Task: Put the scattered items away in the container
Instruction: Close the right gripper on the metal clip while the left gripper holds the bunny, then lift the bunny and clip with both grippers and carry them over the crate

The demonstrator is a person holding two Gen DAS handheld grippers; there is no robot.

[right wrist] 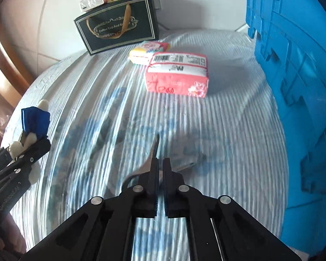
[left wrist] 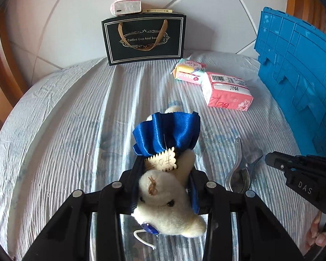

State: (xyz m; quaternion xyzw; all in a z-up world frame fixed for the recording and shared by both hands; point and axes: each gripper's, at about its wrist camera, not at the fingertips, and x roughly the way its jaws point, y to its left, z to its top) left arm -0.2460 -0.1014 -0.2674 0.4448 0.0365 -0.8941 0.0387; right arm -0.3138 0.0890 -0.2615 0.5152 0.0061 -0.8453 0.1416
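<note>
A cream plush bear (left wrist: 167, 200) in a blue satin dress hangs above the striped sheet, head toward the camera, with my left gripper (left wrist: 165, 174) shut on its body. From the right wrist view the bear (right wrist: 33, 126) and the left gripper (right wrist: 44, 145) sit at the left edge. My right gripper (right wrist: 160, 163) is shut on a clear plastic spoon (right wrist: 155, 145), whose handle sticks out past the fingertips. In the left wrist view the spoon (left wrist: 239, 174) hangs by the right gripper (left wrist: 269, 159). The blue crate (left wrist: 300, 82) stands at the right.
A pink tissue pack (left wrist: 227, 91) and a pastel pack (left wrist: 190, 70) lie on the sheet near the crate (right wrist: 293, 87). A black gift bag (left wrist: 144, 39) leans on the tiled wall at the back, with a small pack (left wrist: 126, 5) on top. Wooden frame borders the left.
</note>
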